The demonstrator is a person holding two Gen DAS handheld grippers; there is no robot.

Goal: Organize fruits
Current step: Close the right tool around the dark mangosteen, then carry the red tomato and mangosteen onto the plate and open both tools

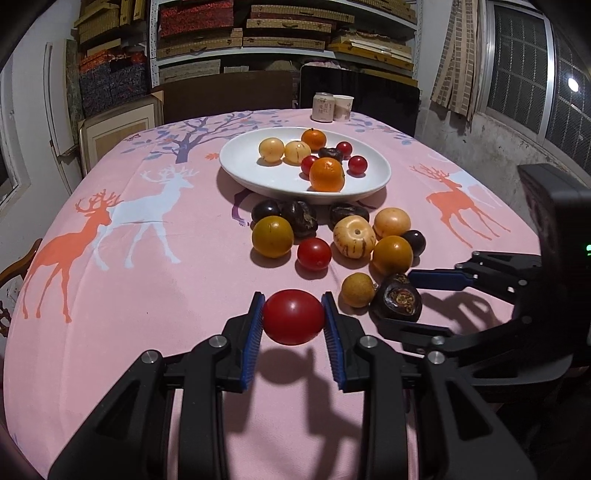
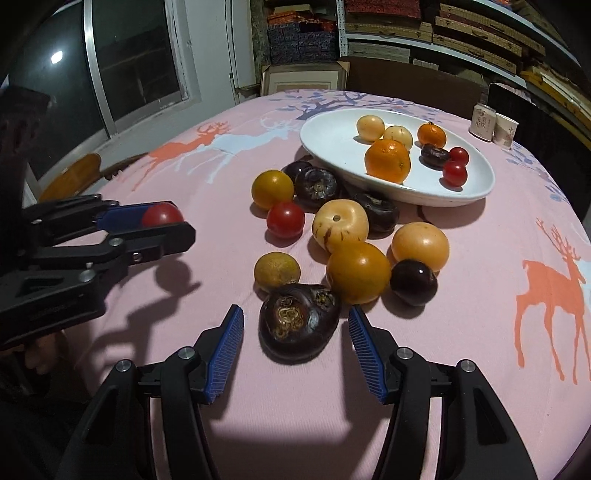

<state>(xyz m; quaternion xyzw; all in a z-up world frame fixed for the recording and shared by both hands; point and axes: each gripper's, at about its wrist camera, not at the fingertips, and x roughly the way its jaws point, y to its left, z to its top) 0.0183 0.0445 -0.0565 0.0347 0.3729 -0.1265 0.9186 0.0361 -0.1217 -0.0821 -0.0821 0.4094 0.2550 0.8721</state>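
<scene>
Shelves of flat boxes [image 1: 284,33] line the back wall behind a table under a pink deer-print cloth [image 1: 122,258]. A white plate [image 1: 258,173] sits toward the far side at 12 o'clock, holding two oranges, two pale fruits, three cherry tomatoes and one dark fruit. A can [image 1: 323,107] and a paper cup [image 1: 342,108] stand beyond it.

The left gripper [image 1: 293,323] is closed on a red tomato [image 1: 293,322], both blue pads touching its sides, held just above the cloth.

The right gripper [image 2: 295,347] stands wide open, its pads either side of a dark fruit [image 2: 297,321] but apart from it; the fruit lies on the cloth.

Loose fruit [image 2: 343,225] sits in a cluster between that dark fruit and the plate: yellow, pale, dark and one tomato.
</scene>
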